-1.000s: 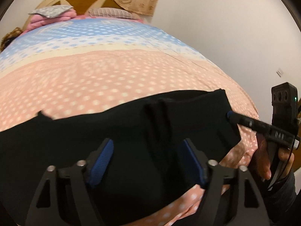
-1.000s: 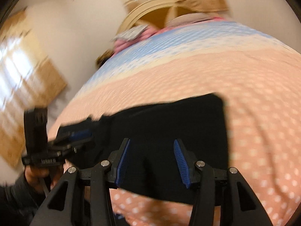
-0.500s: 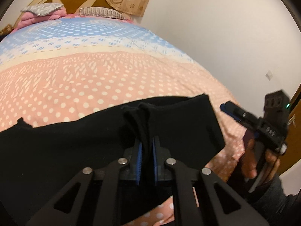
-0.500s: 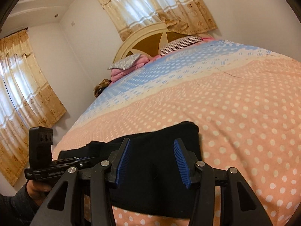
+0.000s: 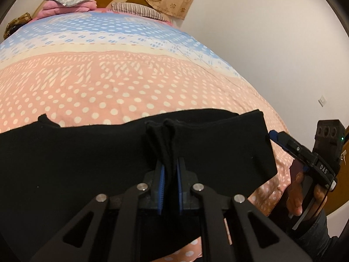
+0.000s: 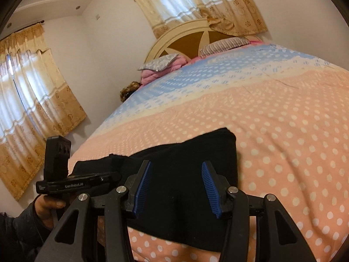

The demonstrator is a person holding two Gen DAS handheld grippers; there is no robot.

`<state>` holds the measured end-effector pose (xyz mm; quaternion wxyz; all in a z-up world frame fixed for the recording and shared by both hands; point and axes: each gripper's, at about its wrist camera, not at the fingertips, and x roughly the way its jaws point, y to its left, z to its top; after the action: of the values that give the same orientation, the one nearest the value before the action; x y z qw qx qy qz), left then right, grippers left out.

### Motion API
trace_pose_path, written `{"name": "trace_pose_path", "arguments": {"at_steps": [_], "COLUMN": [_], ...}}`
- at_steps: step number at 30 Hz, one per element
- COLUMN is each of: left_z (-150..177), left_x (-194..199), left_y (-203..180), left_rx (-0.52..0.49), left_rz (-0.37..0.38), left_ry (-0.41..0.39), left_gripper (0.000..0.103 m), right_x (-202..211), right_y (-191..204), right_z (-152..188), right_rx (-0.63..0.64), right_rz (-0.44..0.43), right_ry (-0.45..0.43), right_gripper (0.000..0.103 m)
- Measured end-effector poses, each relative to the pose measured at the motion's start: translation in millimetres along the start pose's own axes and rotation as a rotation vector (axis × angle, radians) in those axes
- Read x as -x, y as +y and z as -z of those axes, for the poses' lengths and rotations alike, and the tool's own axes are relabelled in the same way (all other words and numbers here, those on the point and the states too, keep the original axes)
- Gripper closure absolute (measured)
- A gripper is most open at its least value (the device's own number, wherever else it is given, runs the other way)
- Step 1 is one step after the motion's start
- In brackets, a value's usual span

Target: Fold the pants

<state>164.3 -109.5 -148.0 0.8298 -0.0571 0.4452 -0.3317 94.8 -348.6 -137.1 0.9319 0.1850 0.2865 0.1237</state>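
Black pants (image 5: 76,163) lie flat across the near end of the bed, also shown in the right wrist view (image 6: 187,159). My left gripper (image 5: 169,170) is shut on a pinched ridge of the pants' fabric near the near edge. My right gripper (image 6: 175,170) is open and empty, low over the right end of the pants. The right gripper also shows in the left wrist view (image 5: 274,135) just off the pants' right edge. The left gripper shows in the right wrist view (image 6: 115,175) at the pants' left part.
The bed has a pink, cream and blue dotted bedspread (image 5: 130,83). Pillows (image 5: 67,0) and a wooden headboard (image 6: 185,43) are at the far end. A white wall (image 5: 272,43) runs along the right side. Curtains (image 6: 28,100) hang at the left.
My left gripper closed on the pants' fabric and now holds a pinched ridge. My right gripper swung back toward the pants' right end and stayed open.
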Motion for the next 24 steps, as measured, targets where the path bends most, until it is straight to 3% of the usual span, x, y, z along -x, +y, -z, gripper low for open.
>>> {"name": "trace_pose_path", "arguments": {"at_steps": [4,12,20,24], "left_z": [2,4,5,6], "left_x": [-5,-6,-1,9], "left_y": [0,-2,6,7], "left_rx": [-0.009,-0.065,-0.022,-0.015], "left_rz": [-0.013,-0.05,-0.014,-0.019], "left_ry": [-0.001,-0.02,-0.035,-0.073], "left_gripper": [0.092,0.088,0.088,0.09], "right_x": [-26,-7,4,8], "right_y": [-16,-10,-2,5], "right_z": [12,5,32,33], "right_rx": [-0.025,-0.017,0.055,0.055], "right_rz": [0.053,0.053,0.031,-0.023], "right_ry": [0.112,0.094,0.2,0.172], "right_gripper": [0.052,0.051,0.051,0.051]}}
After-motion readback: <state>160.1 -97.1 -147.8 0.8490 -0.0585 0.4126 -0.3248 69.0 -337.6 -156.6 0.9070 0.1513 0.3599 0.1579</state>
